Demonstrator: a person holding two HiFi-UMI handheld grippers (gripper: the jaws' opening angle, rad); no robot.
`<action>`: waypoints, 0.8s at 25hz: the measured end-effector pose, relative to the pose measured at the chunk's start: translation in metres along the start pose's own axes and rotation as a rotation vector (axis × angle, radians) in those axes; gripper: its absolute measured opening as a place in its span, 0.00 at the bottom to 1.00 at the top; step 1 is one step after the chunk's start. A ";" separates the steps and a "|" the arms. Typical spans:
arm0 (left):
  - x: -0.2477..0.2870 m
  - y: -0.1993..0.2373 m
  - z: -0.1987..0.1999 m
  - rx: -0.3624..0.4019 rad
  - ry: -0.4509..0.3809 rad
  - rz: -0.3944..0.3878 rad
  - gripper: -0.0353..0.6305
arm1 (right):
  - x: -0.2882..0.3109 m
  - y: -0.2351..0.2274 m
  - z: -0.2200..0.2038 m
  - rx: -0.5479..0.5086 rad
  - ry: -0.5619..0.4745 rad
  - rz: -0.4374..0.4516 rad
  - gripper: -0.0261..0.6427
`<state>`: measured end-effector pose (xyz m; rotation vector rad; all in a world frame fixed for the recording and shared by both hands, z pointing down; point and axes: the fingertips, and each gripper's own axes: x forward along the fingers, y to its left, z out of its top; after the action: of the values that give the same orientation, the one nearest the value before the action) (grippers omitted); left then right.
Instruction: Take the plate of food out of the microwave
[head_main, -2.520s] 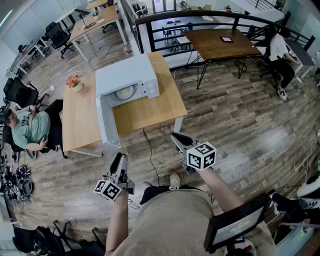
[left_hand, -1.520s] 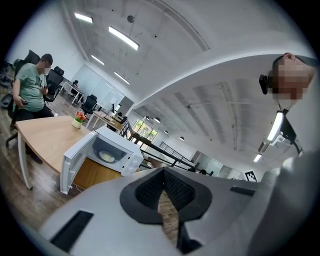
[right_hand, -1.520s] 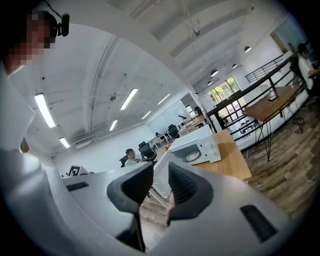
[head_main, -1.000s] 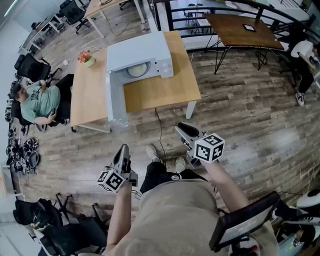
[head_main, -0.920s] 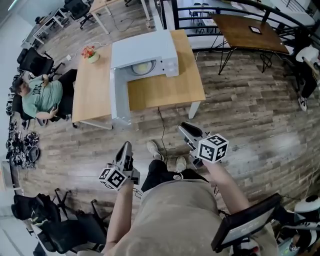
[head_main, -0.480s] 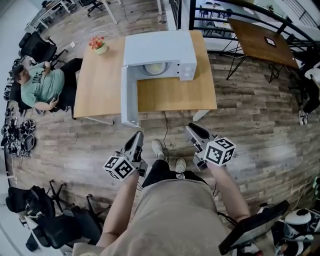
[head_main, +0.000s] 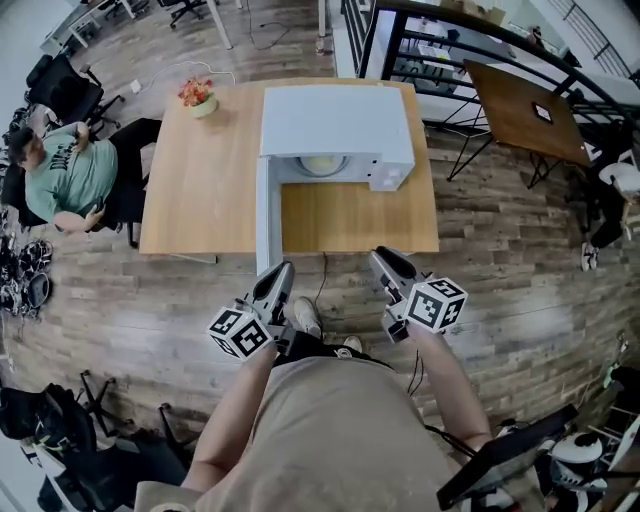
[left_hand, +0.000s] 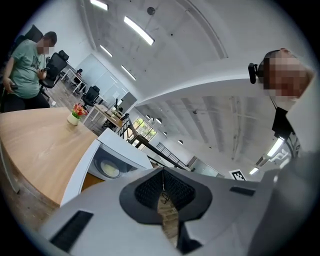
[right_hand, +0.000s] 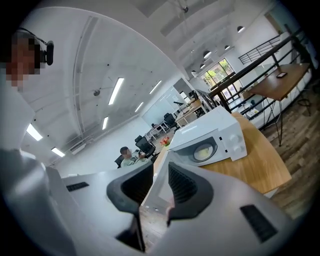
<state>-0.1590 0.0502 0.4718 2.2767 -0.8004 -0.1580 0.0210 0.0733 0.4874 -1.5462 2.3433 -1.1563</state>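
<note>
A white microwave (head_main: 335, 120) stands on a wooden table (head_main: 205, 190), its door (head_main: 266, 215) swung open toward me on the left. Inside lies a pale plate of food (head_main: 323, 164). My left gripper (head_main: 280, 272) hangs just short of the door's near end, jaws shut with nothing in them. My right gripper (head_main: 378, 258) is level with the table's front edge, open a little and empty. The left gripper view shows the microwave (left_hand: 120, 150) and plate (left_hand: 109, 170) beyond the left gripper (left_hand: 162, 187). In the right gripper view the plate (right_hand: 202, 150) sits past the right gripper (right_hand: 155, 186).
A person in a green shirt (head_main: 60, 175) sits at the table's left end. A flower pot (head_main: 197, 95) stands at the far left corner of the table. A dark table (head_main: 525, 100) and a black railing (head_main: 440, 25) lie to the right. A cable (head_main: 322, 280) runs down to the floor.
I have walked up to the table: the microwave is nearer and squarer in view. Both grippers have come forward from mid-floor to the table's front edge.
</note>
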 end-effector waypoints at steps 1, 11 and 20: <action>0.002 0.006 0.005 -0.001 -0.003 -0.008 0.06 | 0.008 0.000 0.003 -0.003 0.001 -0.011 0.15; 0.029 0.036 0.051 0.022 0.017 -0.105 0.06 | 0.077 -0.011 0.043 0.033 -0.028 -0.134 0.15; 0.031 0.057 0.078 0.036 0.005 -0.087 0.06 | 0.116 -0.010 0.060 -0.046 -0.051 -0.145 0.20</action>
<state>-0.1883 -0.0457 0.4549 2.3464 -0.7076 -0.1790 0.0010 -0.0560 0.4873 -1.7651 2.2734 -1.0843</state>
